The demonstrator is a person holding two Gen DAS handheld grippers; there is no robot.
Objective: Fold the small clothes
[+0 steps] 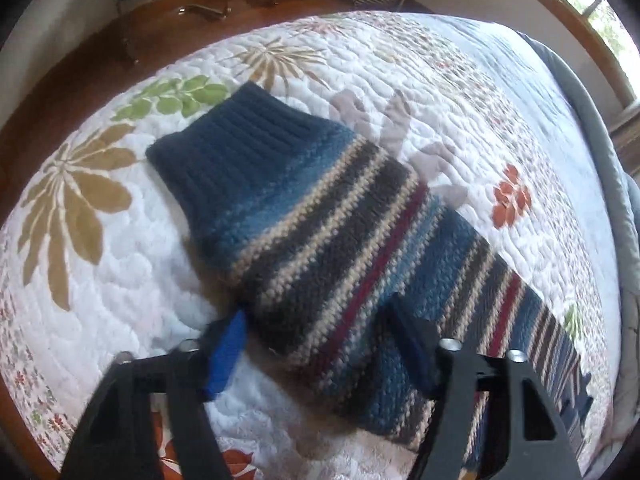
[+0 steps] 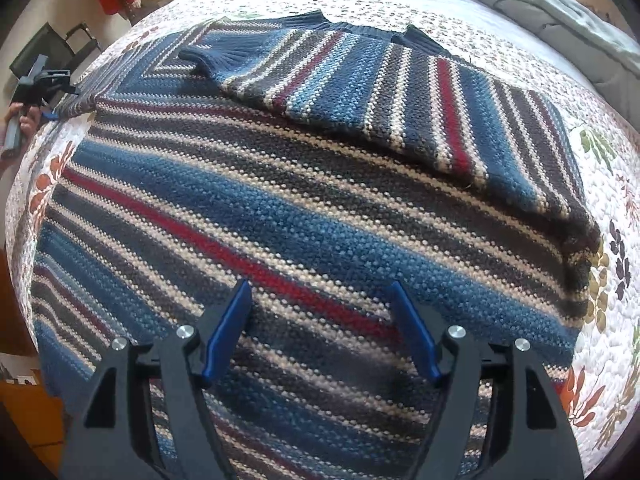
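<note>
- In the left wrist view, a striped knit sweater (image 1: 320, 216) is lying spread on the floral quilt (image 1: 100, 264) of a bed, so that it is being supported flat for folding.
- The sleeve, with its dark blue ribbed cuff (image 1: 224, 148), is lying stretched away from the left tool (image 1: 320, 344), probably because it is to be folded inward.
- The left tool is being held wide apart, straddling the sleeve's near part; nothing is being gripped, and whether the fingers (image 1: 226, 350) are touching the knit cannot be told.
- In the right wrist view, the sweater body (image 2: 280, 220) is filling most of the frame, with the other sleeve (image 2: 400, 96) already lying folded across it.
- The right tool (image 2: 320, 332) is being held wide open over the body's near part, holding nothing, apparently being readied for a grasp there.
- The left tool (image 2: 52, 88) is being seen far off at the left edge, beside the outstretched sleeve.
</note>
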